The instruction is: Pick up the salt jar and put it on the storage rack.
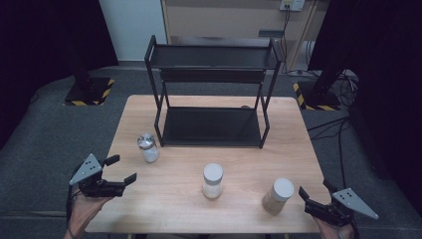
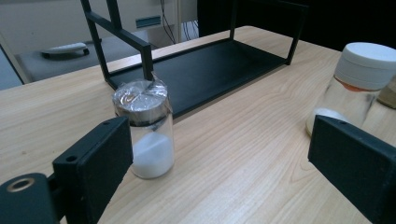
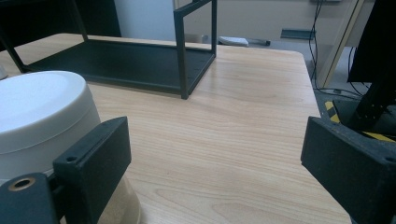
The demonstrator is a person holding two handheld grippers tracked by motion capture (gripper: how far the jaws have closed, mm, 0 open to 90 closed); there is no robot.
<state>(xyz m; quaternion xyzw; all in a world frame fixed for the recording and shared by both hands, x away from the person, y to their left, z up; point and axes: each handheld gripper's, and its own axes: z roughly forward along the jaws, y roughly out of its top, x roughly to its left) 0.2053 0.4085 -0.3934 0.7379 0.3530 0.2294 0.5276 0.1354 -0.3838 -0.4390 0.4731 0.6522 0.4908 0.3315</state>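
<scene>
Item 1: light wooden table [image 1: 239,164], rectangular, carrying all the rest.

Item 2: black metal two-tier shelf rack [image 1: 213,127], standing at the far edge of the table, midway along it. Both tiers bare.

Item 3: small clear glass jar with a silver lid [image 1: 148,148], white powder in its lower part, upright just off the rack's near-left foot. In the left gripper view it [image 2: 145,135] stands ahead of the jaws and is not between them.

Item 4: clear jar with a white screw cap [image 1: 213,180], upright, middle of the near half.

Item 5: jar of tan powder with a white cap [image 1: 277,196], upright, near the near-right corner.

Item 6: left gripper [image 1: 117,169], off the near-left edge, jaws apart, nothing held, aimed toward the silver-lidded jar.

Item 7: right gripper [image 1: 313,191], at the near-right corner, jaws apart, nothing held; the tan jar [image 3: 42,135] sits just beside its left jaw.

Status, as judged: shelving has not begun; all three jars remain to be placed, the silver-lidded one likely first.
</scene>
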